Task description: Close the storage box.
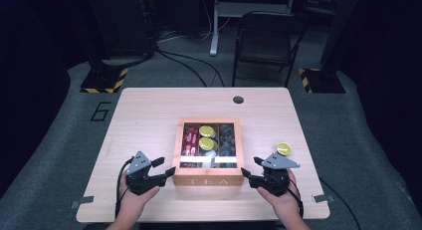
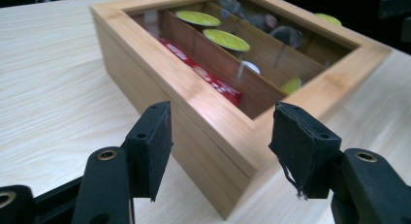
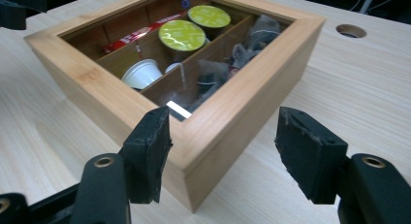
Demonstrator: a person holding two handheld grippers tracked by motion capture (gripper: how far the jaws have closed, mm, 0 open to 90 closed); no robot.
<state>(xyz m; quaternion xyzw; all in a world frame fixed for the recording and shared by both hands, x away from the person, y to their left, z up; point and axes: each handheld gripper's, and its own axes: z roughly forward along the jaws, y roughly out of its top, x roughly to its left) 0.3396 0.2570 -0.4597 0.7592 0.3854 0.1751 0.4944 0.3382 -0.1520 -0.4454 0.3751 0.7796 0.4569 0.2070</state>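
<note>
Because your left gripper (image 1: 158,169) and right gripper (image 1: 250,171) flank the tea box (image 1: 209,149) mid-table at eight and four o'clock, jaws parted, ungripping, its corners sit ready for lifting.

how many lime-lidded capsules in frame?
3: two capsules in the middle compartment of the tea box, one loose capsule on the table right of it. Others may be hidden under the reflective lid.

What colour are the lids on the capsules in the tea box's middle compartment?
Lime green capsule lids, clearest in the right gripper view through the tea box window.
</note>
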